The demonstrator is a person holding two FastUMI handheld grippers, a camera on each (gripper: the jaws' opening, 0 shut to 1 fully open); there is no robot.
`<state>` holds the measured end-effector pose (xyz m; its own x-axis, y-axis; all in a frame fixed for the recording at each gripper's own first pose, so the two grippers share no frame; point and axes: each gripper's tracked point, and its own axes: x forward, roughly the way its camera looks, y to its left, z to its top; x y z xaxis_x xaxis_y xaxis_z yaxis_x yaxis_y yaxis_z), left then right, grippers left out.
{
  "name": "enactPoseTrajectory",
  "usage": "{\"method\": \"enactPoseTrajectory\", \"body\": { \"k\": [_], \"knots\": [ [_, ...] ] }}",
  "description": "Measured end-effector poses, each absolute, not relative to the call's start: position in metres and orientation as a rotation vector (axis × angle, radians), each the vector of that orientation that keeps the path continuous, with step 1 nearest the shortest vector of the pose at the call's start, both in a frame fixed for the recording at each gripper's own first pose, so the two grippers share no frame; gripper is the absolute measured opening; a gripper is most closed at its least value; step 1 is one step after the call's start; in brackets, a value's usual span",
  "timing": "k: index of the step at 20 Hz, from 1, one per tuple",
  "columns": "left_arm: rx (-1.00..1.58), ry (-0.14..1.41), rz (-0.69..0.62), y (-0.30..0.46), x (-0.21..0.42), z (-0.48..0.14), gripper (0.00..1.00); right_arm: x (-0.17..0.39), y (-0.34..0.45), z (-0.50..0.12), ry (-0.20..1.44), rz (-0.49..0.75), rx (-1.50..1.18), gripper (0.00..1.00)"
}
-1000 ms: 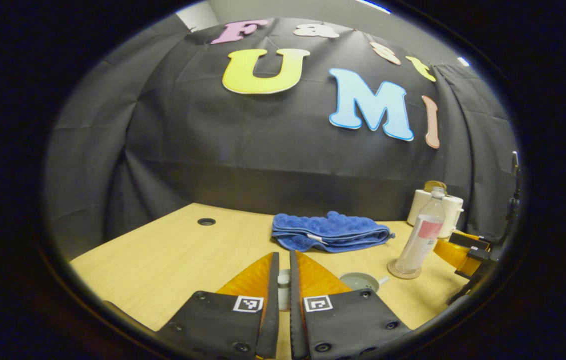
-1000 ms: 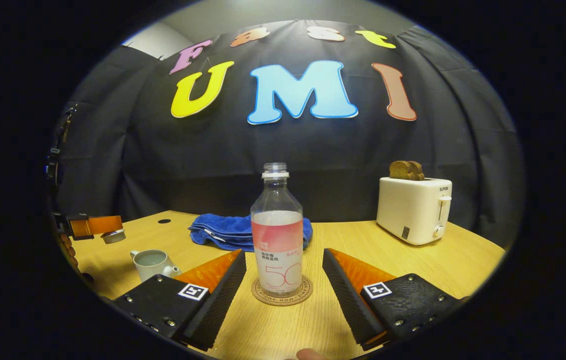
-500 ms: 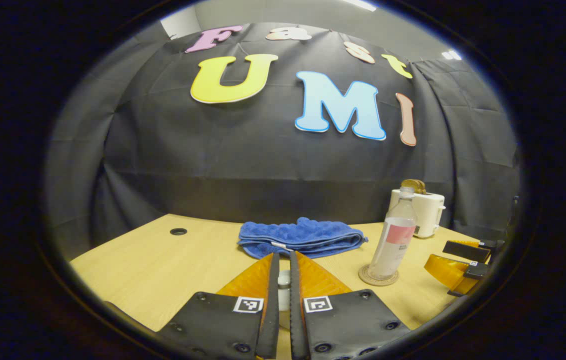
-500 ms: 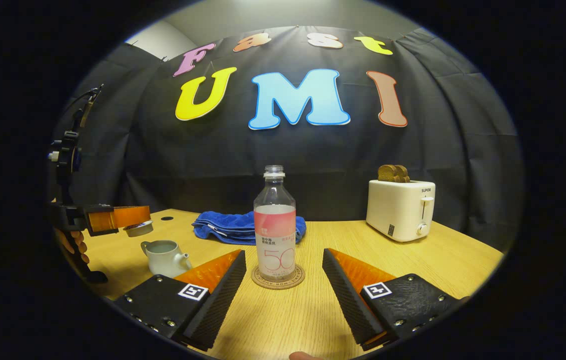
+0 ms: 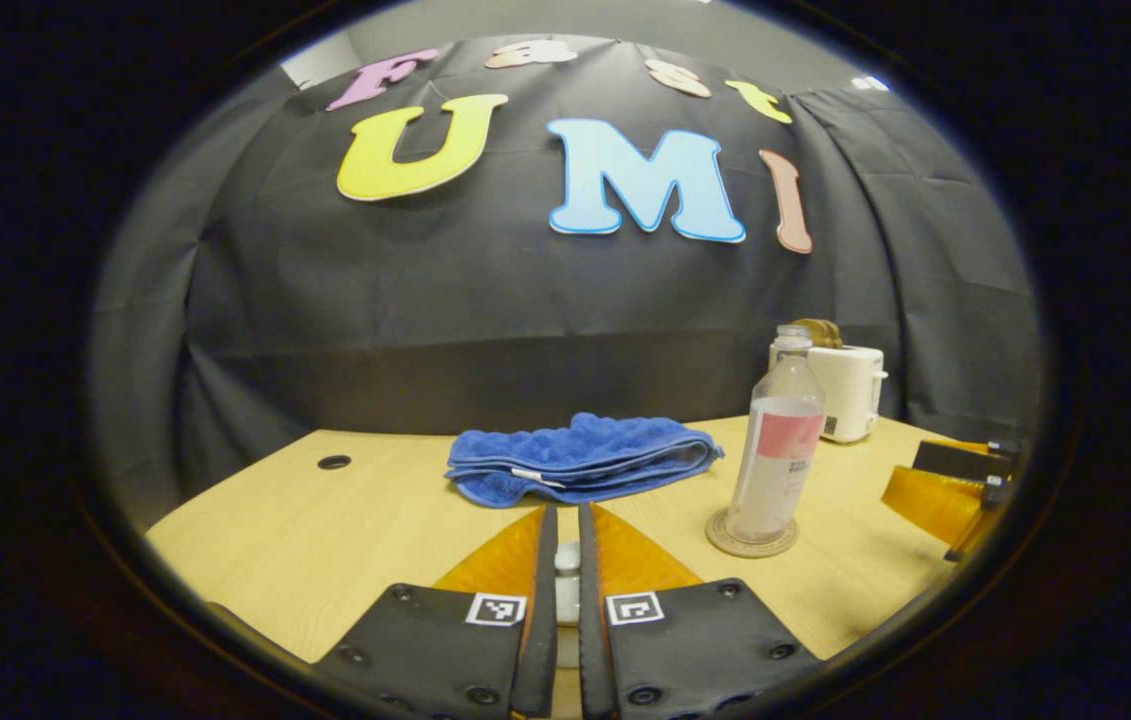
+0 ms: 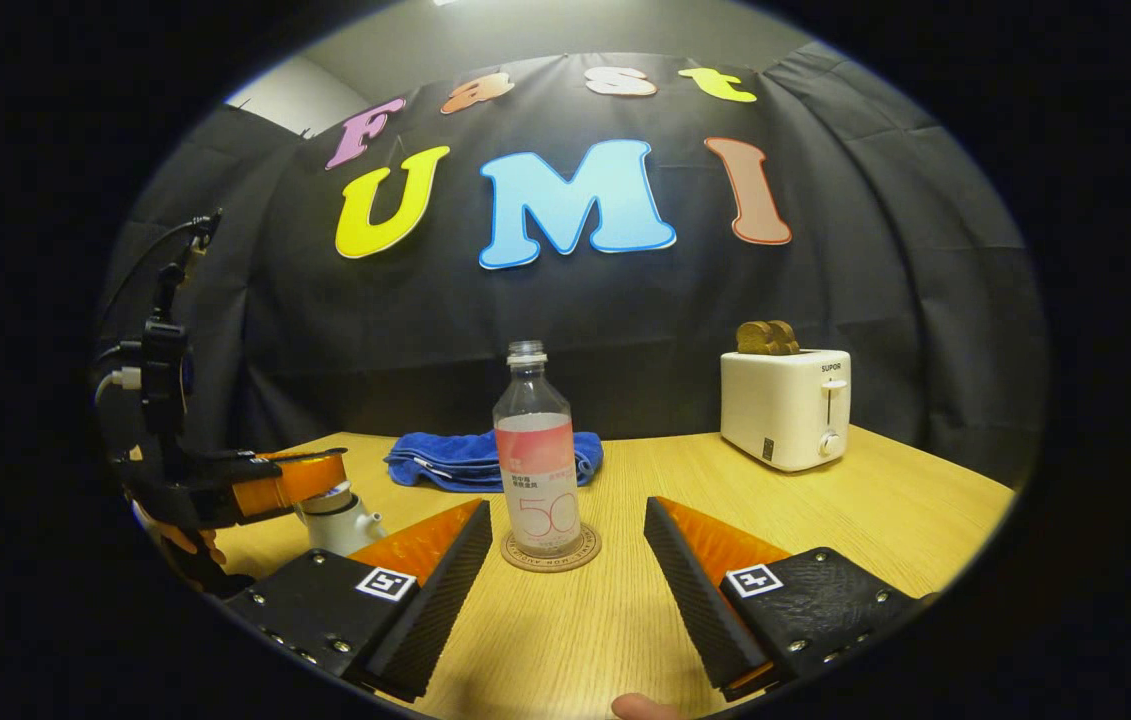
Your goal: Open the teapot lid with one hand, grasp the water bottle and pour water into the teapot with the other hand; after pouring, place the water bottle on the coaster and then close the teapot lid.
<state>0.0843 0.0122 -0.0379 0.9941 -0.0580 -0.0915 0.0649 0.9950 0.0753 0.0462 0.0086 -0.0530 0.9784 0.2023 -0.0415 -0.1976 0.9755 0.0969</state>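
Left gripper view: one water bottle [image 5: 778, 440], uncapped and upright, stands on one round coaster [image 5: 751, 537] on the worktop [image 5: 325, 530]. It's partly filled, with clear liquid up to roughly the top of the pink label. Left tongs [image 5: 566, 560] are nearly together, clamped on the small white knob of the teapot lid [image 5: 566, 572]; both fingers press on it. The teapot body can't be made out here. One folded blue towel [image 5: 580, 458] lies mid-worktop behind the tongs. One white toaster [image 5: 847, 390] sits behind the bottle, with something brown in its slot. The right tongs [image 5: 945, 490] are at the far right edge, near the bottle but apart from it; can't tell their gap from here.

Right gripper view: same bottle [image 6: 536, 465] centred on its coaster [image 6: 551, 549], standing free. Right tongs [image 6: 565, 560] are wide apart, holding nothing; the bottle and coaster sit just ahead of the fingertips, in line with the gap, no contact. One white teapot [image 6: 337, 517] sits at left on the worktop [image 6: 825, 500], spout toward the bottle. Left tongs [image 6: 320, 472] sit right over its top with the lid [image 6: 327, 496] under their tips, at the teapot's mouth; can't tell if it's fully seated. A hand [image 6: 187, 535] grips that tool's handle. One towel [image 6: 470, 460] lies behind the bottle, one toaster [image 6: 785, 405] at right with two brown toast slices [image 6: 766, 337] sticking up. A fingertip [image 6: 647, 707] pokes in at the bottom edge.
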Motion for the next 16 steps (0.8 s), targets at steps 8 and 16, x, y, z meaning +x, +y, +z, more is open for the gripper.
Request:
{"method": "enactPoseTrajectory", "body": {
  "k": [8,16],
  "knots": [
    [0.109,0.117,-0.048,0.009,0.089,-0.049,0.18,0.047,0.001,-0.051,0.049,0.189,0.125,0.97],
    [0.026,0.068,-0.034,0.012,0.063,-0.03,0.25,0.043,0.002,-0.044,0.012,0.151,0.065,0.96]
  ]
}}
